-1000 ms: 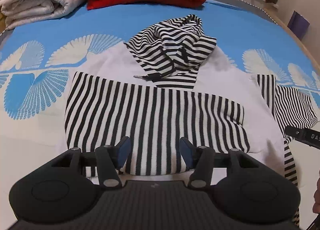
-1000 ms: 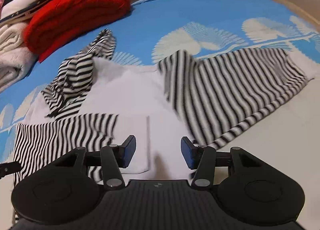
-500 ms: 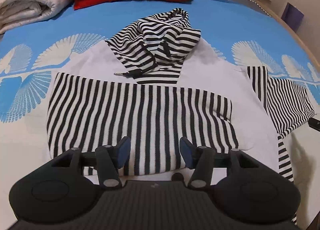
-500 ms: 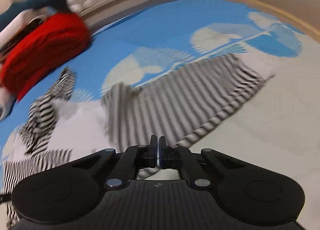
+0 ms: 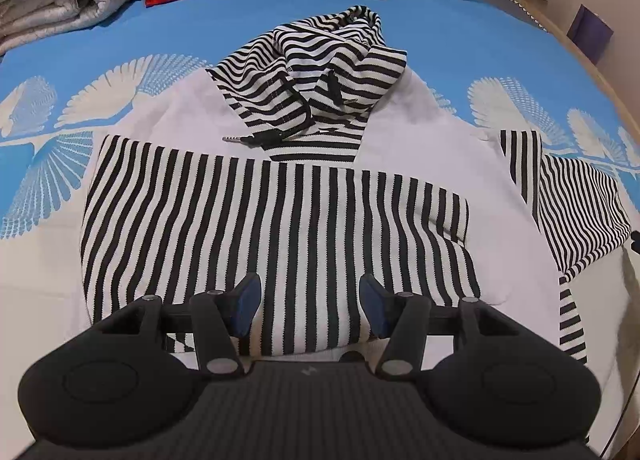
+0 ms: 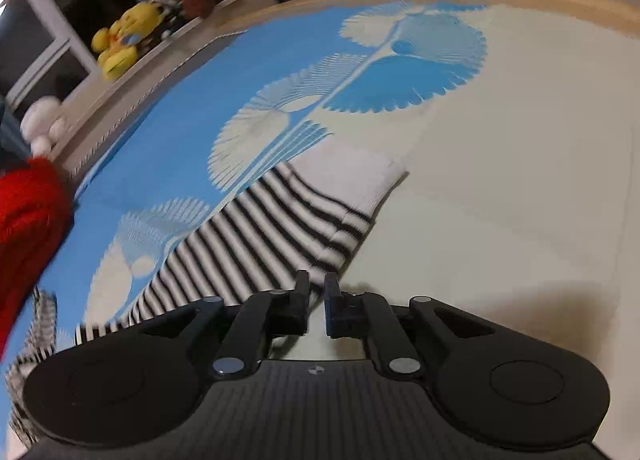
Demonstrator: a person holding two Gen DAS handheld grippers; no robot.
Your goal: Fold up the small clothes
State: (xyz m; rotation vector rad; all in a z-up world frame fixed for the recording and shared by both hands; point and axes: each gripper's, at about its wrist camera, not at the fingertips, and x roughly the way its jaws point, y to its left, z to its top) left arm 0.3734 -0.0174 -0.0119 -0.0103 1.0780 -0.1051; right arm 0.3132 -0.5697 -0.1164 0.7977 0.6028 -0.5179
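Below, in the left wrist view, the left gripper [image 5: 310, 302] hangs spread over the folded striped sleeve of the hoodie [image 5: 280, 228] lying on the bedspread [image 5: 460, 32], gripping nothing. Rightward, the right gripper [image 6: 317, 302] has just been parting its jaws slightly, nothing pinched, beside the outstretched sleeve [image 6: 280, 228].

Your hoodie [image 5: 280, 220] lies flat on the bed, white in the body with black-and-white stripes. Its striped hood [image 5: 316, 80] sits crumpled at the far end, drawcords trailing. One striped sleeve is folded across the chest. The other sleeve [image 6: 280, 228] stretches out sideways, its white cuff [image 6: 352, 176] lying flat on the bedspread.
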